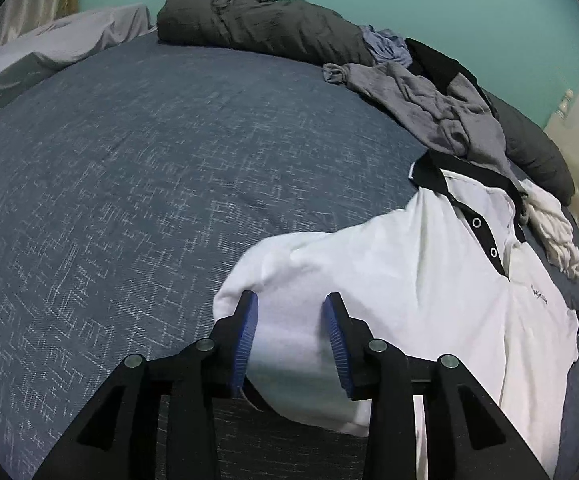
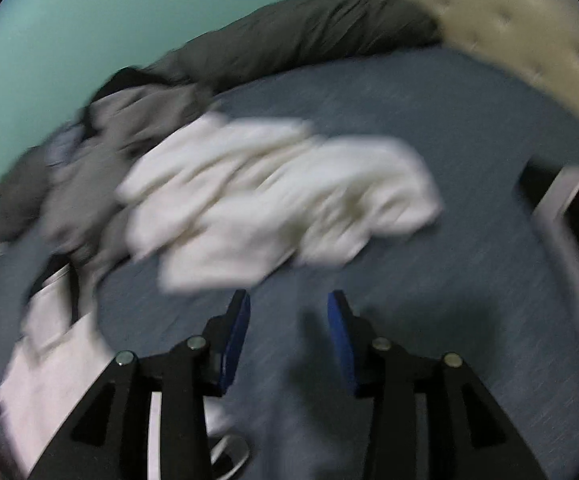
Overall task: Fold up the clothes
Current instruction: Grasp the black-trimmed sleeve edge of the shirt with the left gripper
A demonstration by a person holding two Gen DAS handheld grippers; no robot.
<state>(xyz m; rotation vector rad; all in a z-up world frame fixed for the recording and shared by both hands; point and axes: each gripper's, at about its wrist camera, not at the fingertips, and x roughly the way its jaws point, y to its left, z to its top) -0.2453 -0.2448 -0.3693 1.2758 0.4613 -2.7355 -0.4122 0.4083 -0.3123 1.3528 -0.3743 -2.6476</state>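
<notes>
In the left wrist view the white polo shirt (image 1: 409,280) fills the lower right of the frame, spread on the blue patterned bedspread (image 1: 129,200). Its black collar (image 1: 433,176) points toward the upper right and its body runs down to the lower right edge, so the long axis goes diagonally from the collar downward. The left gripper (image 1: 290,300) is spread wide, its blue pads straddling a rounded fold of white cloth at the shirt's left side, likely a sleeve or shoulder; cloth lies between the fingers but they are not clenched on it.

The right wrist view is heavily blurred. The right gripper (image 2: 288,300) is also released, with only bare bedspread between its fingers. A crumpled cream garment (image 2: 273,196) lies just beyond its tips, in the middle of the frame, and what seems to be the polo shirt (image 2: 45,360) shows at the lower left.

The left gripper is plainly the nearer one to the shirt, so I judge the next move is its to make: closing on the fold it straddles. The right one would need to swing toward the lower left of its view to help.

Grey clothes (image 1: 429,108) and a dark duvet (image 1: 257,24) sit along the top of the left view
</notes>
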